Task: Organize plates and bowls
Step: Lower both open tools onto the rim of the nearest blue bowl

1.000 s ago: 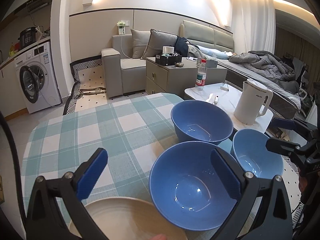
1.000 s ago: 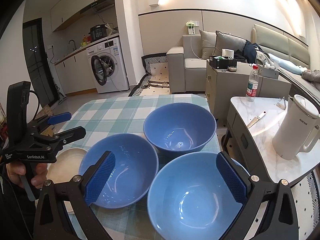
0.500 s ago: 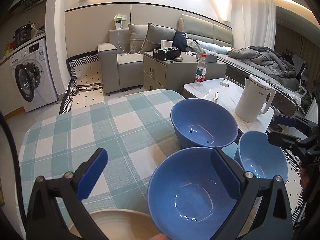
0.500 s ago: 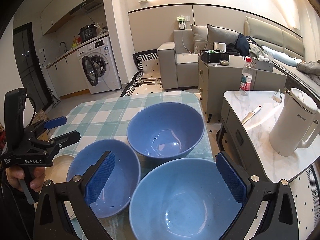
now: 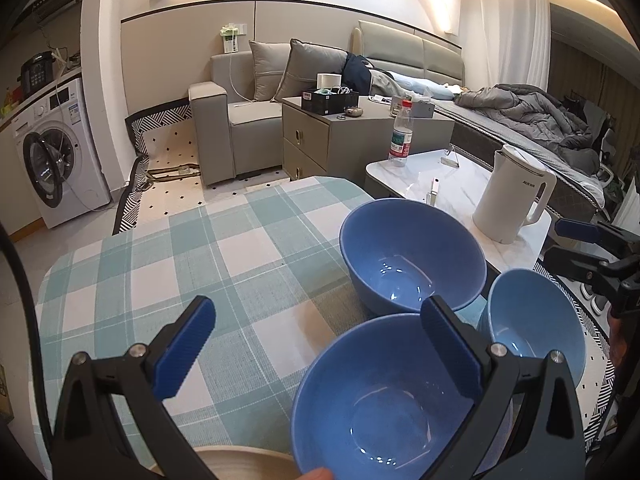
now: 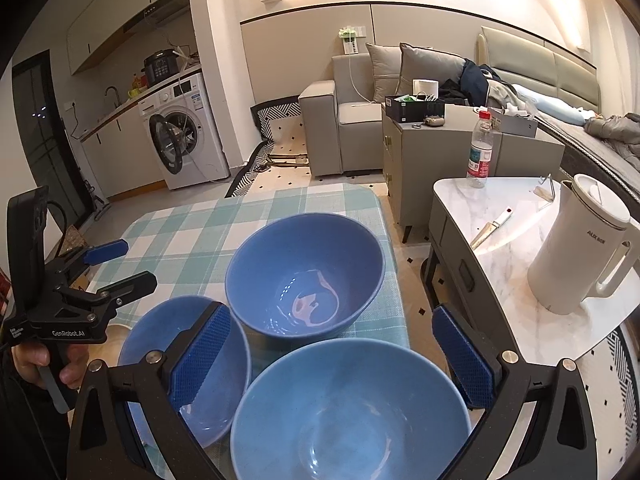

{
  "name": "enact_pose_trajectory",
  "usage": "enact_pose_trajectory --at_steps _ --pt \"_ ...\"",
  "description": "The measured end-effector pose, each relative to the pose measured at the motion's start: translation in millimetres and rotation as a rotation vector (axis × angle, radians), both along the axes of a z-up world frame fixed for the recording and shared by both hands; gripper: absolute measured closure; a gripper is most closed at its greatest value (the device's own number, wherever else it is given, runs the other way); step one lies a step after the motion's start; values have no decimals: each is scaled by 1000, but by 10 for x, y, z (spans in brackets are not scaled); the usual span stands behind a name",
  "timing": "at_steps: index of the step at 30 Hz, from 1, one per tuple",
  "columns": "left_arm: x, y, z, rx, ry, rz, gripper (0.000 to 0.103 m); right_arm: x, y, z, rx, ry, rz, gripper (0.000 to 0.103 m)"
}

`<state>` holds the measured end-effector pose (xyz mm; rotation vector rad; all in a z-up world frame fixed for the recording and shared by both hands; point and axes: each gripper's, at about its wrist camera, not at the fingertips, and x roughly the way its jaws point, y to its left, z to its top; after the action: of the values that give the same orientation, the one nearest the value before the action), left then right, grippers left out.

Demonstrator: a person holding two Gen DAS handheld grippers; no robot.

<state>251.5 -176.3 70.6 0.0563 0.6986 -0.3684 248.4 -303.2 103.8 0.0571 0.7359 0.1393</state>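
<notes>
Three glossy round blue bowls [image 6: 304, 276] crowd the woven checked cloth [image 5: 200, 264]; left gripper [image 5: 318, 350] and right gripper [image 6: 332, 354] both gape, ribbed pads apart.

My left tongs [image 5: 316, 356] and my right tongs [image 6: 332, 356] both gape wide, blue pads apart, gripping nothing; my hand [image 6: 44, 364] squeezes the left handle.

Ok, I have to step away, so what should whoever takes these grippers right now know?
Left gripper: jaws open, holding nothing, over the left near bowl.
Right gripper: jaws open, holding nothing, over the right near bowl.
The third bowl sits behind them on the checked table; the beige plate is at the near edge.
Done: nothing stacked.
Left: probably nest the bowls.
</notes>
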Motion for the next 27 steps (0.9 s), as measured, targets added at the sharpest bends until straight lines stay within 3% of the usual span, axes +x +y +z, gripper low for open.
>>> enact_pose_trajectory --at_steps 27 --pt "536 -314 -239 31 90 -27 0 579 -143 -169 -17 73 -32 1"
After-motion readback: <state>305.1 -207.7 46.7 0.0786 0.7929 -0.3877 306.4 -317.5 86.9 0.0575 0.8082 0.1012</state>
